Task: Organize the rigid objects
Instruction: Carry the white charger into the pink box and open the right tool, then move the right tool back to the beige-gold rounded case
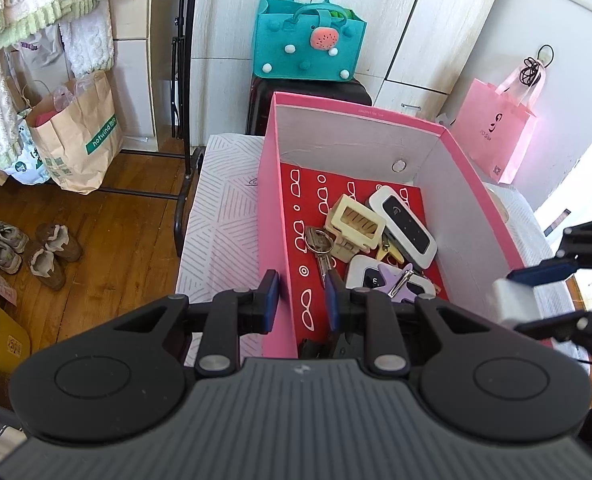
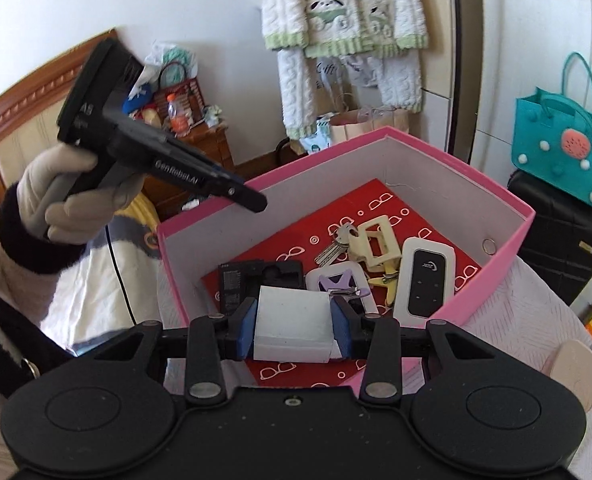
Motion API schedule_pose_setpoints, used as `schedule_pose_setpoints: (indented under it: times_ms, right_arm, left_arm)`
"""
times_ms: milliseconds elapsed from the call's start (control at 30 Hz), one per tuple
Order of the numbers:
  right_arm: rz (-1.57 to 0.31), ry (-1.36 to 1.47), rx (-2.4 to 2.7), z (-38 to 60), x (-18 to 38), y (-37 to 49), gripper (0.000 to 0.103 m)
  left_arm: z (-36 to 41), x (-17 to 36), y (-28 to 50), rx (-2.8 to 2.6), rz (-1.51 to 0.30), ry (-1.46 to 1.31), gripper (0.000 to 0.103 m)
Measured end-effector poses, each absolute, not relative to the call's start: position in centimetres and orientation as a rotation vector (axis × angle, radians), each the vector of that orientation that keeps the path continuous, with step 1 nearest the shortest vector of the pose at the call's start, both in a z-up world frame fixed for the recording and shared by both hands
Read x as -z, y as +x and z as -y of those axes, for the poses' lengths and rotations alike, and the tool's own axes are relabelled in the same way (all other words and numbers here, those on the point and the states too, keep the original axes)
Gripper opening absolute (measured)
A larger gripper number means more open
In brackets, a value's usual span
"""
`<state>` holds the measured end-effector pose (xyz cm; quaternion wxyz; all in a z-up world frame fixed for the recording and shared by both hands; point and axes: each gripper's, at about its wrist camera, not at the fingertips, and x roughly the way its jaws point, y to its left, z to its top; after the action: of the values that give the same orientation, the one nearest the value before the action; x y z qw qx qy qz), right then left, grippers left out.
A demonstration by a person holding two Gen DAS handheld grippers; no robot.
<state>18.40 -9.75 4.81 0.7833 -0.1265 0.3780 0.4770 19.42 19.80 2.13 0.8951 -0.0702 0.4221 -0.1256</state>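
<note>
Open pink cardboard box (image 1: pixel 448 136) with white inner walls and a red, glasses-patterned floor, sitting on a white patterned bed cover (image 1: pixel 219 208). Behind the box, a black suitcase (image 2: pixel 556 240) topped by a teal felt handbag (image 1: pixel 310 46); to the box's far right in the left wrist view, a pink paper bag (image 1: pixel 492 132) hanging on the wall.

Inside the box, a loose heap near the middle of the red floor: 2 white pocket routers with black faces, 1 (image 1: pixel 402 226) lying toward the box's right wall and another (image 1: pixel 376 278) nearer the front, partly covered by a purple star-shaped hair clip (image 1: pixel 394 282). Next to them a cream plastic claw clip (image 1: pixel 354 224), a bunch of silver keys (image 1: pixel 322 250) just left of it, and a black battery-like slab (image 2: pixel 235 284) by the box's front-left corner in the right wrist view.

Right gripper (image 2: pixel 293 326) clenched on a white rectangular block (image 2: pixel 293 330), held just over the box's front edge, blue pads pressing both sides.

Left gripper (image 1: pixel 302 300) released, jaws apart straddling the box's left wall, 1 finger outside, 1 inside, grasping nothing.
</note>
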Motion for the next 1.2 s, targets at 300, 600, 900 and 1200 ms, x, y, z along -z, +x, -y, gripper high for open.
schedule_pose_setpoints:
  times_ms: [300, 600, 900, 1200]
  right_arm:
    - [-0.733, -0.092, -0.904, 14.1, -7.3, 19.4, 0.05]
    - [-0.627, 0.037, -0.492, 22.0, -4.6, 21.0, 0.056]
    - [-0.66, -0.143, -0.231, 23.2, 2.2, 23.7, 0.061]
    - [-0.693, -0.103, -0.168, 23.0, 5.6, 26.3, 0.071]
  left_arm:
    - [-19.9, -2.1, 19.5, 0.261, -0.876, -0.139, 0.022]
    - [-19.8, -2.1, 19.5, 0.256, -0.861, -0.144, 0.022]
    - [-19.5, -2.2, 19.4, 0.227, -0.855, -0.156, 0.022]
    - [-19.3, -2.1, 19.6, 0.207, -0.836, -0.164, 0.022]
